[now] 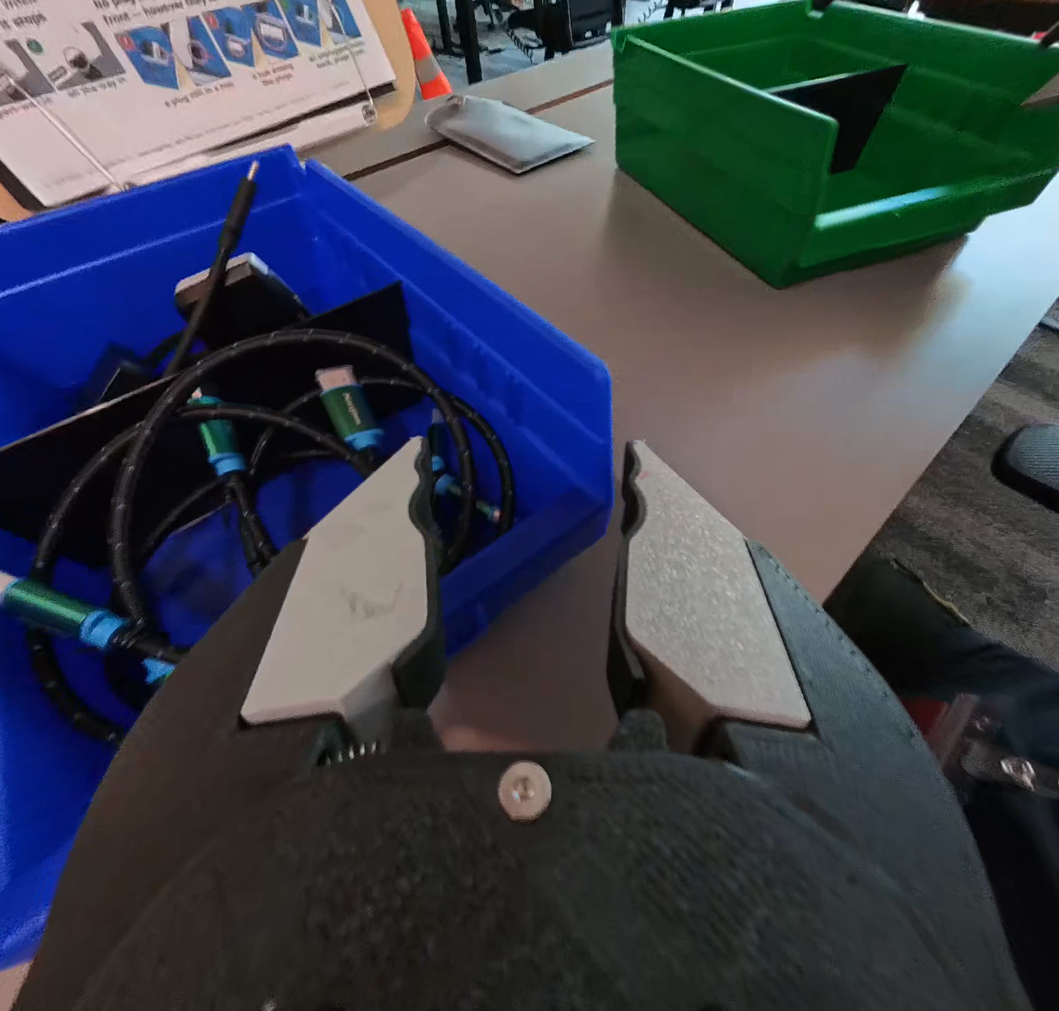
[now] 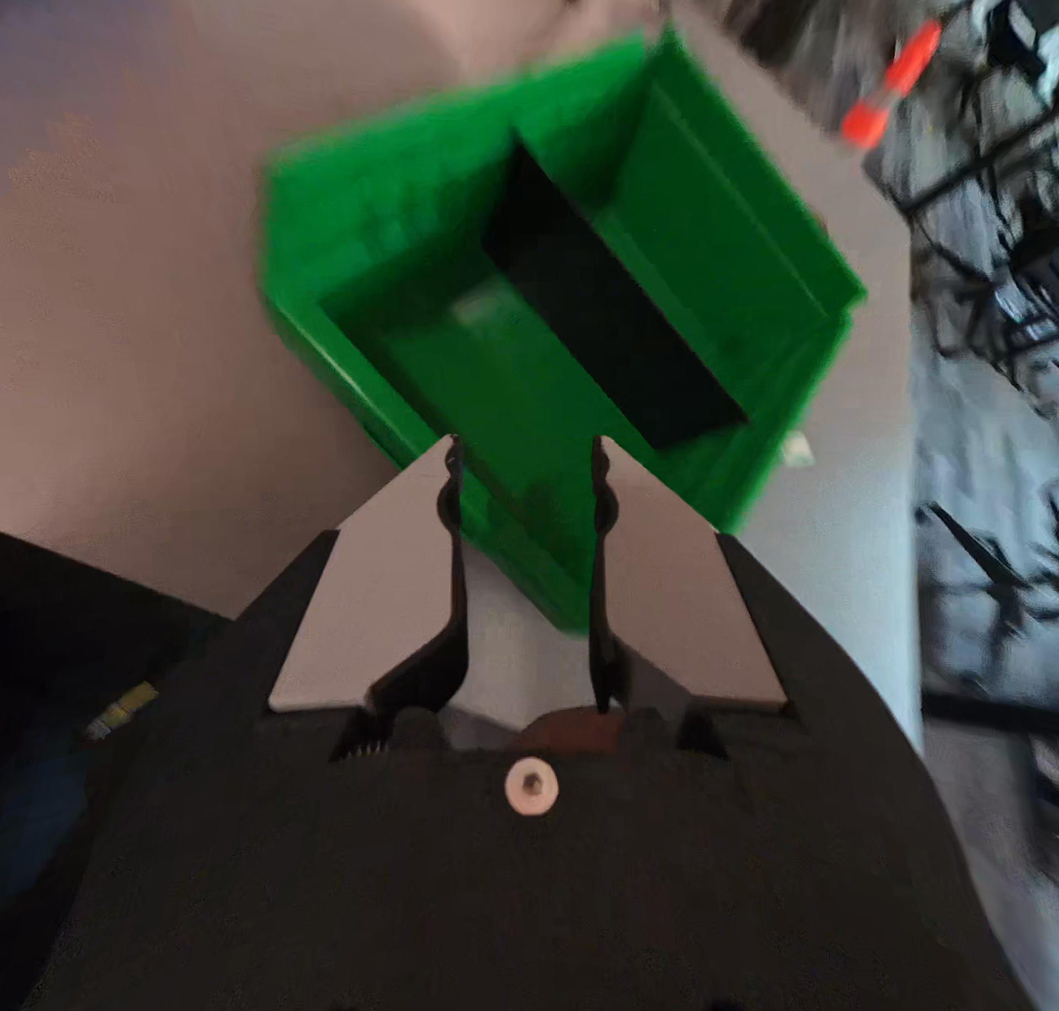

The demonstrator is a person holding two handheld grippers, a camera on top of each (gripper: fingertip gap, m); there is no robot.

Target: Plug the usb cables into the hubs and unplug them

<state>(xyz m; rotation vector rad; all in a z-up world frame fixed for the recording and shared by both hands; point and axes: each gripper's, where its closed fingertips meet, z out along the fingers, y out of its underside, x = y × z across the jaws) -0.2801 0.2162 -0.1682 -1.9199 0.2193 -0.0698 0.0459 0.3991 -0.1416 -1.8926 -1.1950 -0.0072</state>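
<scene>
Two bins sit well apart on a grey table: a blue bin near the left gripper and a green bin farther off to the right. The left gripper hovers over the blue bin's near corner with its fingers spread wide and nothing between them. Inside that bin, a tangle of black braided cables loops over a black divider, with green-and-blue plug ends poking out and a dark flat device behind; one plug stands up above the rim. These cables look light and limp but snag-prone, so I judge a rigid plug shell a surer place to pinch than the slippery braid. The right gripper hangs above the green bin's near compartment, fingers parted and holding nothing. Its view is smeared, yet the green bin appears empty apart from its black divider. Beyond lie a grey pouch, a printed instruction sheet and an orange cone.
</scene>
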